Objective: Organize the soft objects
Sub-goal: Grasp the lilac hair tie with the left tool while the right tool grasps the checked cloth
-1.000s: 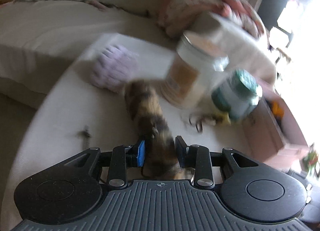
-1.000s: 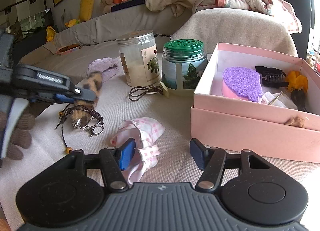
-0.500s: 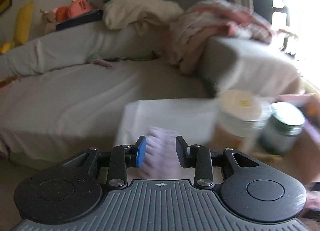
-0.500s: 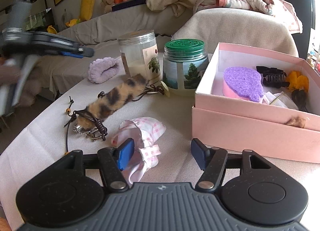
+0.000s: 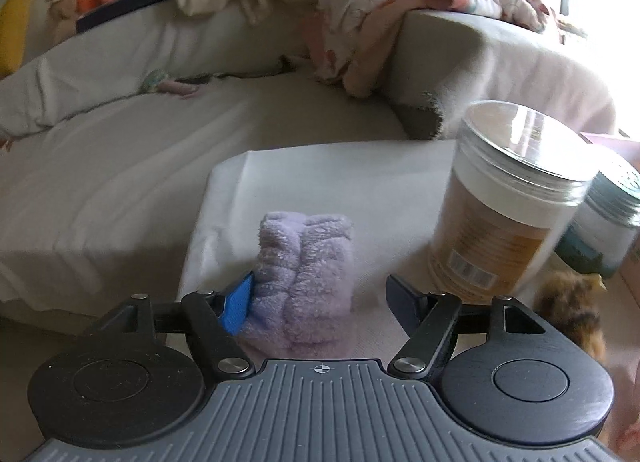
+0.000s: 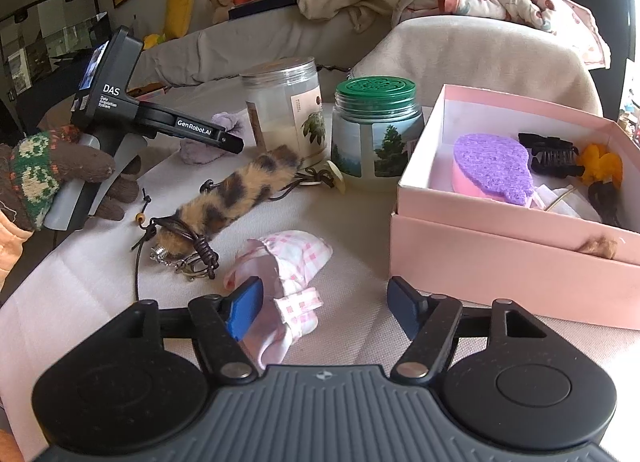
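Lilac fleece roll [image 5: 304, 282]: one, on the desk [image 5: 340, 170], long axis running away from the left gripper [image 5: 320, 300], between its spread jaws; near end hidden by the gripper body. Two jars: clear-lidded [image 5: 508, 198], green-lidded [image 6: 374, 130]. One leopard fur strip [image 6: 236, 192], lying diagonally. Right gripper [image 6: 324, 308] jaws spread over one pink gingham mitten [image 6: 286, 274], partly hidden. One pink box [image 6: 500, 246], cut off right

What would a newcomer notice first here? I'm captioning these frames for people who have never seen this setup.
Probably the open pink box on the right of the table, holding a purple sponge. Next, the leopard-print furry strip lying mid-table in front of two jars. In the left wrist view, a fluffy lilac cloth sits between the fingers of the open left claw.
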Motion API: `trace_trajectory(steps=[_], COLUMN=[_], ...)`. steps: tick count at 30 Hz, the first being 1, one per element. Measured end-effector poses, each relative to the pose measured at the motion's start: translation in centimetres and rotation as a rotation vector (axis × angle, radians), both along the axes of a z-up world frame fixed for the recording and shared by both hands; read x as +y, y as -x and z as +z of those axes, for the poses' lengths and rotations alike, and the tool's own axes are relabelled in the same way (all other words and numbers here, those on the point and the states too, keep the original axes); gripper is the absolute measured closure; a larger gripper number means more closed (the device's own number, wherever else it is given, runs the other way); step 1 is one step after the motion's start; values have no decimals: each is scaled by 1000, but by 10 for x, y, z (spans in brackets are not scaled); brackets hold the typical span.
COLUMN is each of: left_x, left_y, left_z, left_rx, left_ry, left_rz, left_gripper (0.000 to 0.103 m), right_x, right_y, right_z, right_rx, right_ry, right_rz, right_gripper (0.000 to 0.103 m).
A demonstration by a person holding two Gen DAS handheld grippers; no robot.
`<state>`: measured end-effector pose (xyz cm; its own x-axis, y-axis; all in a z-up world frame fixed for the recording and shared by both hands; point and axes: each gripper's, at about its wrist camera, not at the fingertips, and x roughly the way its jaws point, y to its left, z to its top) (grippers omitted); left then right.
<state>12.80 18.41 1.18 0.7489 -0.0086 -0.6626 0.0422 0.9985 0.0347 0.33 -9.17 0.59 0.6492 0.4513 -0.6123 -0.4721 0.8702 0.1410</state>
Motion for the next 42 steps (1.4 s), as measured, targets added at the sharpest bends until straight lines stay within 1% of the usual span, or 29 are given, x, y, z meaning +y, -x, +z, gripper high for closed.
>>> trace_trajectory(steps=[2, 3, 6, 7, 8, 9, 10, 12, 14, 16, 18, 19, 21, 23, 25, 27, 29, 31, 33, 35, 37, 39, 42], left_x=[3, 5, 9, 10, 11, 10, 9, 9, 13, 19, 26, 30, 37, 44, 49, 50, 44, 28, 10, -12, -40, -76, -131], left_y=[-7, -10, -14, -16, -17, -17, -16, -13, -7, 0, 8, 12, 18, 20, 20, 17, 11, 3, -9, -24, -35, -38, -39], left_z=[-2, -4, -4, -3, -2, -2, -2, -1, -1, -1, 0, 2, 9, 23, 44, 73, 110, 145, 174, 198, 212, 219, 215], left_rx=[12, 19, 10, 12, 11, 10, 10, 10, 5, 0, -11, -19, -36, -67, -110, -166, -233, -287, -317, -327, -317, -302, -255], left_ry=[11, 21, 48, 66, 83, 88, 82, 81, 115, 160, 186, 195, 211, 222, 224, 214, 189, 152, 131, 146, 162, 161, 163], left_rz=[14, 14, 14, 5, -13, -30, -38, -61, -81, -80, -68, -64, -59, -47, -31, -21, -28, -65, -101, -118, -141, -182, -269], left_gripper=[29, 28, 29, 30, 34, 39, 47, 47, 48, 49, 49, 49, 49, 50, 50, 50, 50, 49, 49, 49, 49, 49, 49], right_x=[0, 0, 5, 7, 10, 12, 15, 21, 29, 37, 45, 47, 47, 44, 41, 38, 32, 24, 10, -6, -29, -52, -89], right_y=[0, 0, 2, 3, 5, 5, 6, 7, 5, 1, -1, -2, -6, -11, -16, -24, -34, -44, -57, -67, -72, -74, -74], right_z=[0, 0, 1, 2, 4, 7, 10, 20, 26, 28, 31, 34, 45, 64, 88, 113, 144, 170, 195, 210, 221, 226, 226], right_rx=[-1, -2, -13, -23, -30, -33, -40, -52, -31, 11, 31, 34, 45, 38, 9, -32, -99, -169, -224, -270, -311, -336, -338], right_ry=[2, 5, 41, 61, 82, 95, 107, 120, 137, 166, 202, 209, 191, 159, 124, 92, 63, 45, 19, 7, 7, 9, 3], right_rz=[1, 1, -6, -15, -13, -4, 8, 23, 45, 87, 108, 112, 116, 119, 119, 108, 84, 44, -15, -81, -151, -201, -265], right_gripper=[34, 34, 34, 35, 35, 40, 46, 50, 60, 82, 96, 96, 98, 98, 98, 98, 98, 98, 98, 98, 98, 98, 98])
